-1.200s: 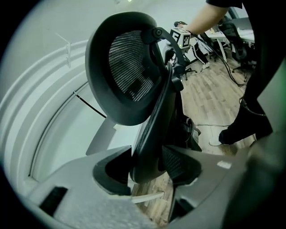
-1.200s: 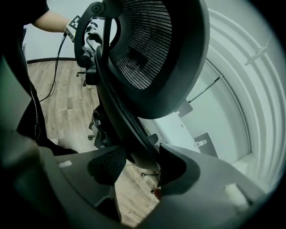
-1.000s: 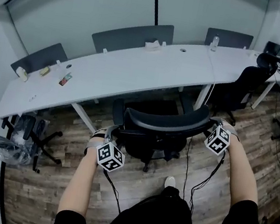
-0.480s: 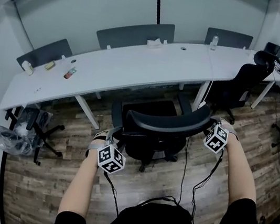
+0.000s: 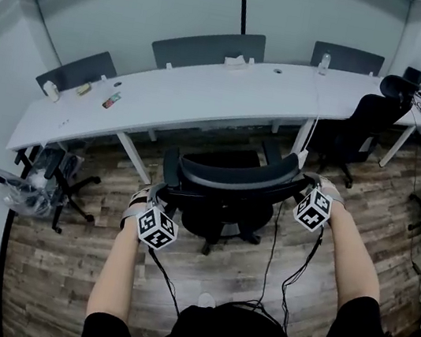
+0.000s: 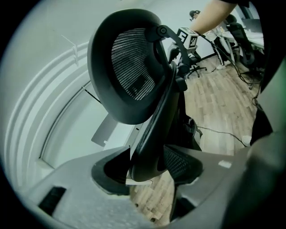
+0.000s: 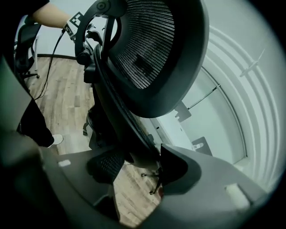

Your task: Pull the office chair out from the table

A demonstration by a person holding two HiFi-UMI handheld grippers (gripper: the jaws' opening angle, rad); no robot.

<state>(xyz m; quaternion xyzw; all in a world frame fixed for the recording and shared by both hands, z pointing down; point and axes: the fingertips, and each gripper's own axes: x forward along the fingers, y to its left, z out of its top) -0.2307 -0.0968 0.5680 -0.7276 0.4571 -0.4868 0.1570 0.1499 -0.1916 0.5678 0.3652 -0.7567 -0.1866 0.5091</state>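
The office chair (image 5: 229, 179) is standing on the wood floor (image 5: 251, 262) just in front of the long white surface (image 5: 207, 95), with its curved backrest facing the person. The left gripper (image 5: 160, 194) is sitting at the backrest's left end and the right gripper (image 5: 309, 184) at its right end. In the left gripper view the jaws are opening, with the backrest's dark rim running up between them and lying close against both pads. In the right gripper view those jaws are opening too, and the rim is filling the gap between them in the same way. A second black chair (image 5: 366, 122) is standing at the surface's far right
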